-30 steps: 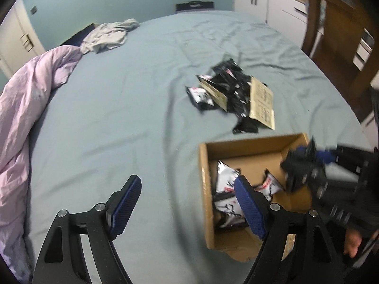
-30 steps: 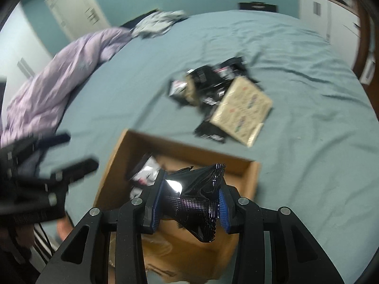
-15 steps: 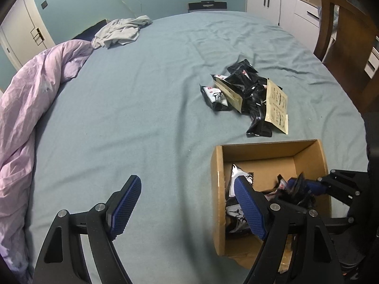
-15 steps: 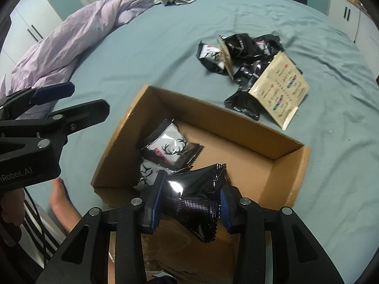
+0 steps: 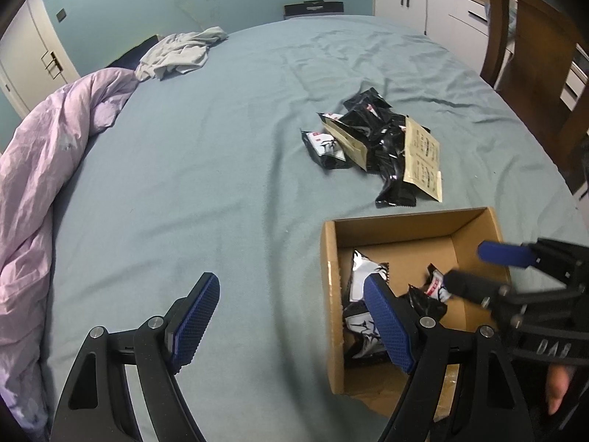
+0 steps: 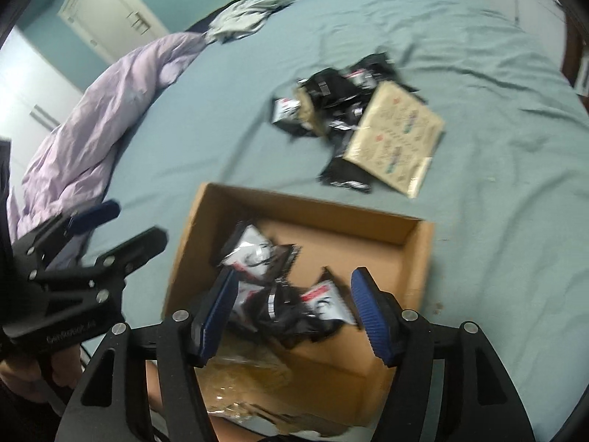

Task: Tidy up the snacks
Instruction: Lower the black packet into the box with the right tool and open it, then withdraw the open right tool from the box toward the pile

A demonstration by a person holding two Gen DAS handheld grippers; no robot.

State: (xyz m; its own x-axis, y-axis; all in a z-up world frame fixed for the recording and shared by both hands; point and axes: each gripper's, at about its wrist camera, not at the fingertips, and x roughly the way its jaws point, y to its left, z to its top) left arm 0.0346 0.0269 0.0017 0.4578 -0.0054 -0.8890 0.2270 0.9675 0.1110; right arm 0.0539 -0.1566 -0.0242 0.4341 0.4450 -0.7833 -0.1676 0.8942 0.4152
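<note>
A wide bed (image 5: 221, 140) with a grey-blue sheet fills both views. A crumpled lilac duvet (image 5: 44, 169) lies along its left edge, and a grey garment (image 5: 180, 51) sits bunched near the far end. White cupboards (image 5: 423, 0) stand beyond the bed, and a brown wooden chair (image 5: 530, 59) stands at its right side.

An open cardboard box (image 6: 419, 258) rests on the near part of the bed. Inside it lie several snack packets (image 6: 257, 254), black and silver-white, gathered toward its near left part. One black packet (image 6: 320, 302) with a white and red label lies in the box, below and between the fingers of the right gripper (image 6: 291, 309). Those jaws are opening, and the blue pads do not touch the packet, though motion blur makes the gap hard to judge.

A loose pile of snacks (image 5: 371, 147) lies on the sheet just beyond the box, apart from it: black packets with two flat beige pouches (image 6: 394, 143) among them.

The left gripper (image 5: 291, 320) hangs over bare sheet just left of the box, its jaws wide apart with nothing between them. Its right finger overlaps the box's left wall in the left wrist view.
</note>
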